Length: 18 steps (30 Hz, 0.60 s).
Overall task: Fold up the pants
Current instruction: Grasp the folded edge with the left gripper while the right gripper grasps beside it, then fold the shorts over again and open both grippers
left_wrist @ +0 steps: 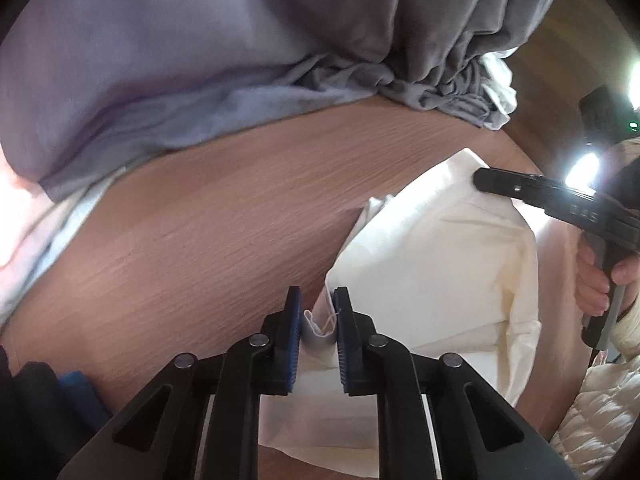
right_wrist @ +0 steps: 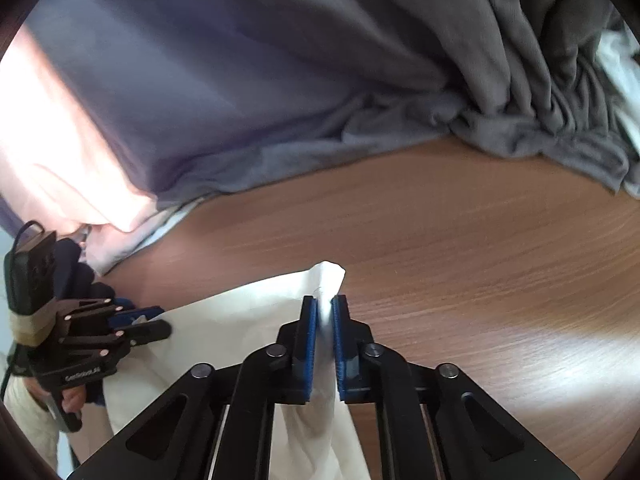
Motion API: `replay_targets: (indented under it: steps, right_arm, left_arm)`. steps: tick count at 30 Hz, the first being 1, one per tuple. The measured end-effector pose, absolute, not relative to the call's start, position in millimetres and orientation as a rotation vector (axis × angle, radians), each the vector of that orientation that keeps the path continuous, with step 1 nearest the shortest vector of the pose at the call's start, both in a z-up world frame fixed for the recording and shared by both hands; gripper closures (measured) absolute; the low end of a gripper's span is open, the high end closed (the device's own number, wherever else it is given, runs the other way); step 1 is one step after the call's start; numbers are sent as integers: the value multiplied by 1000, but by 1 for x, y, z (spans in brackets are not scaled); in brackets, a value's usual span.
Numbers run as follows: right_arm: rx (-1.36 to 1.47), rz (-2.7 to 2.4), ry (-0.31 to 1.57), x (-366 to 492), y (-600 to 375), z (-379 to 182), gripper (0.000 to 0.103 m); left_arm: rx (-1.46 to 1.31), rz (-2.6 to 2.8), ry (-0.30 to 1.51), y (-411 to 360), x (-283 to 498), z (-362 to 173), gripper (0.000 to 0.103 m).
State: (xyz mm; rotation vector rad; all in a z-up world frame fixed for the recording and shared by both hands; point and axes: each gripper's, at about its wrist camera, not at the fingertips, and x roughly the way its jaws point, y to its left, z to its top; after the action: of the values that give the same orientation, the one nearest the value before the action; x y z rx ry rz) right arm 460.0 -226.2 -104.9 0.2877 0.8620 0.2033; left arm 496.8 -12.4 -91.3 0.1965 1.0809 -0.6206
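Note:
Cream-white pants [left_wrist: 436, 264] lie partly folded on the wooden table [left_wrist: 208, 224]. My left gripper [left_wrist: 317, 300] is shut on a corner of the pants, with the cloth pinched between its blue pads [left_wrist: 295, 320]. My right gripper [right_wrist: 325, 308] is shut on another corner of the pants [right_wrist: 248, 320], held a little above the table [right_wrist: 460, 256]. In the left wrist view the right gripper [left_wrist: 486, 180] reaches over the far end of the pants. In the right wrist view the left gripper [right_wrist: 154, 322] sits at the pants' left edge.
A heap of grey and lilac clothes [left_wrist: 240, 52] covers the far side of the table, also in the right wrist view [right_wrist: 320, 72]. A pale pink garment [right_wrist: 68, 152] lies at the left. A quilted cream sleeve [left_wrist: 600, 408] is at the right.

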Motion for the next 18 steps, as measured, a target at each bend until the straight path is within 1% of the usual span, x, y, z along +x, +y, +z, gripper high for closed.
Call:
replay_targets:
  steps: [5,9,13,18]
  right_arm:
    - [184,251,751,417,-210,-65,95]
    - [76,316,698,378,-186,-42,95]
    - [9,383,695,348,-164,-38,95]
    - [-75,432,726,322,-141,-45,95]
  left_arm:
    - [236,-630,994,-14,477,-71,87]
    - [263,-638,954,-11,457,-63,87]
    - [284,-625,927,-3,439,-61,87]
    - [323,-588,903,10,426,-63,87]
